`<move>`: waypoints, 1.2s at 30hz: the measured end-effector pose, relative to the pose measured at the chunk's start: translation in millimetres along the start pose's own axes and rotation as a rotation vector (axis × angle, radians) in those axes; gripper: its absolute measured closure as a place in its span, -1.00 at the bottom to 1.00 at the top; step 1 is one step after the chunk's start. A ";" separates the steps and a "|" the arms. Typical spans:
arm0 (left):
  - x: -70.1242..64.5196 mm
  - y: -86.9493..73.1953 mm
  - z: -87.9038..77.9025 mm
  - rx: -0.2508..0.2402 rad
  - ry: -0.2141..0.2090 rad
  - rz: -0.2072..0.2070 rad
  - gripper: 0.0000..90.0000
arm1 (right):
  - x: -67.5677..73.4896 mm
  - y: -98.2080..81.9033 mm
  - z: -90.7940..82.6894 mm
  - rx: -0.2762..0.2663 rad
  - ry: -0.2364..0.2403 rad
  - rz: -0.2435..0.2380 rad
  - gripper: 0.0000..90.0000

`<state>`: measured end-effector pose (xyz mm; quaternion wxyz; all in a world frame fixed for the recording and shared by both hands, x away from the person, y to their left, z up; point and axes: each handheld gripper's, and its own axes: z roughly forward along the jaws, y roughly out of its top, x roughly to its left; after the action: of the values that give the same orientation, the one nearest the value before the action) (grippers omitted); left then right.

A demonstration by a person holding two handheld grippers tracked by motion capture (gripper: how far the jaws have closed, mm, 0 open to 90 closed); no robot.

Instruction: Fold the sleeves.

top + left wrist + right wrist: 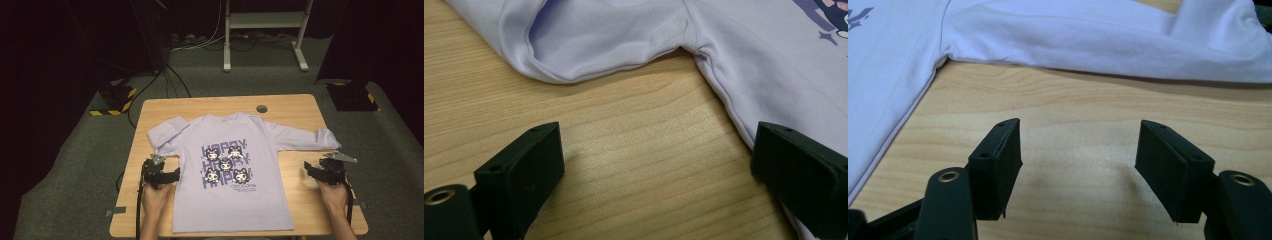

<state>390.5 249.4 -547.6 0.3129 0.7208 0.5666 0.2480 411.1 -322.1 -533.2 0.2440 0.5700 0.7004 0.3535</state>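
Two grippers sit low in the frame, one at each side of the purple shirt [225,165], which lies flat in the middle of the wooden table [300,190]. The left gripper [167,176] has its jaws spread, almost touching the shirt's side edge. The right gripper [312,170] is spread too, holding nothing. The long sleeve [300,139] lies crosswise just above it, so the right one is nearer the sleeve.
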 end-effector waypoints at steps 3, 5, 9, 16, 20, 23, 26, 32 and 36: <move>-0.6 -0.2 -0.1 -0.001 0.001 -0.003 -0.84 | -1.3 5.4 2.3 -0.007 -0.003 0.006 -0.25; -0.8 -0.3 -0.2 -0.001 0.003 -0.003 -0.84 | -2.3 9.6 3.4 -0.014 -0.003 0.018 -0.25; -2.1 -0.5 -0.4 -0.001 0.005 -0.006 -0.84 | -1.7 19.2 5.6 -0.014 -0.005 0.012 -0.26; -3.0 -0.5 -0.4 -0.001 0.006 -0.008 -0.84 | 0.7 30.8 9.8 -0.010 0.007 0.016 -0.26; -3.6 -0.5 -0.4 -0.001 0.008 -0.009 -0.84 | -1.5 38.2 15.1 -0.007 -0.011 0.021 -0.26; -3.8 -0.5 -0.4 -0.002 0.008 -0.010 -0.84 | -4.2 42.5 19.1 -0.009 -0.018 0.027 -0.26; -5.1 -0.5 -0.4 -0.001 -0.004 0.002 -0.84 | -5.5 48.8 23.0 -0.010 -0.034 0.022 -0.26; -6.7 -0.4 -0.4 0.000 -0.009 0.009 -0.84 | -12.0 61.8 34.6 0.000 -0.070 0.033 -0.27; -7.0 -0.4 -0.5 0.000 -0.009 0.008 -0.84 | -17.3 66.6 42.7 0.005 -0.095 0.053 -0.29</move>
<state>388.2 242.8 -547.6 0.3143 0.7242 0.5623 0.2461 488.6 -323.0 -509.7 0.2662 0.6050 0.6737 0.3305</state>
